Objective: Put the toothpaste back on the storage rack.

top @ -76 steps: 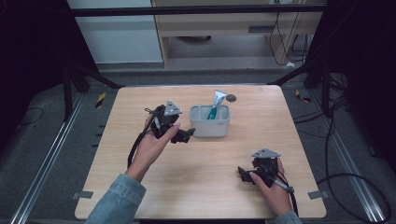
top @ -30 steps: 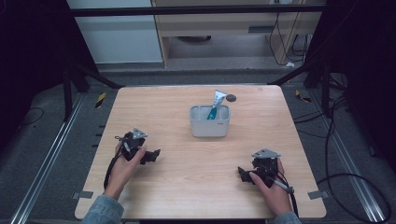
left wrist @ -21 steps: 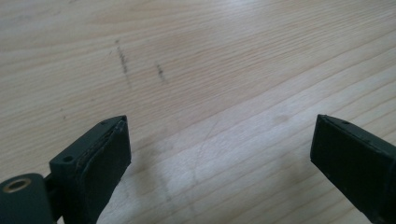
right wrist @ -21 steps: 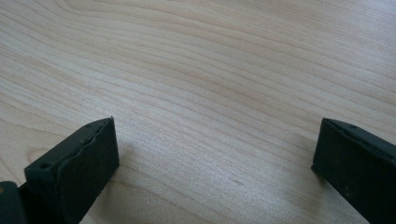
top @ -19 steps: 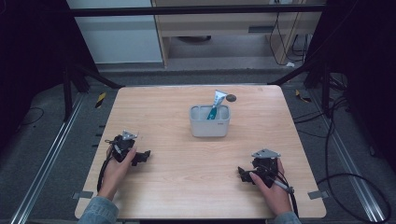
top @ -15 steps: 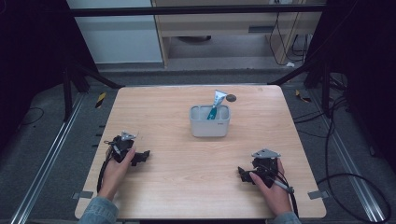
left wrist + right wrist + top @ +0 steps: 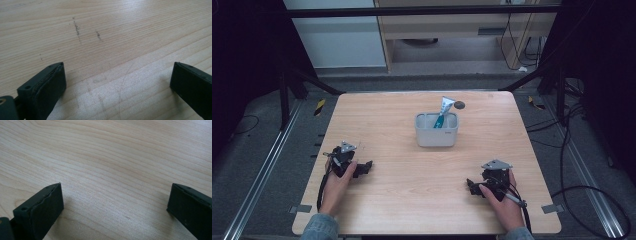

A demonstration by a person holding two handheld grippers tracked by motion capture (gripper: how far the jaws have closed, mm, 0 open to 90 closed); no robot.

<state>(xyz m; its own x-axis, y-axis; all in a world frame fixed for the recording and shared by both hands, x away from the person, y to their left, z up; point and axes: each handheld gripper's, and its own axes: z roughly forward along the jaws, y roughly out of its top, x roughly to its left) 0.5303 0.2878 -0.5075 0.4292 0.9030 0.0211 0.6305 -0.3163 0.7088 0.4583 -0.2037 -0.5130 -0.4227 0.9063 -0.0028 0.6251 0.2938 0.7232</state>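
Pale wooden table (image 7: pixel 402 120), grey tub (image 7: pixel 436 131) near its far middle, small dark disc (image 7: pixel 459 105) behind.

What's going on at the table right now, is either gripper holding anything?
No. A person rests both grippers on the wooden table, one in each hand, near the front edge. The left gripper and the right gripper both have their jaws wide open with bare wood between them. Farther back, mid-table, a white container holds a teal and white tube standing tilted, with a small dark round object just behind it. Nothing is being touched.
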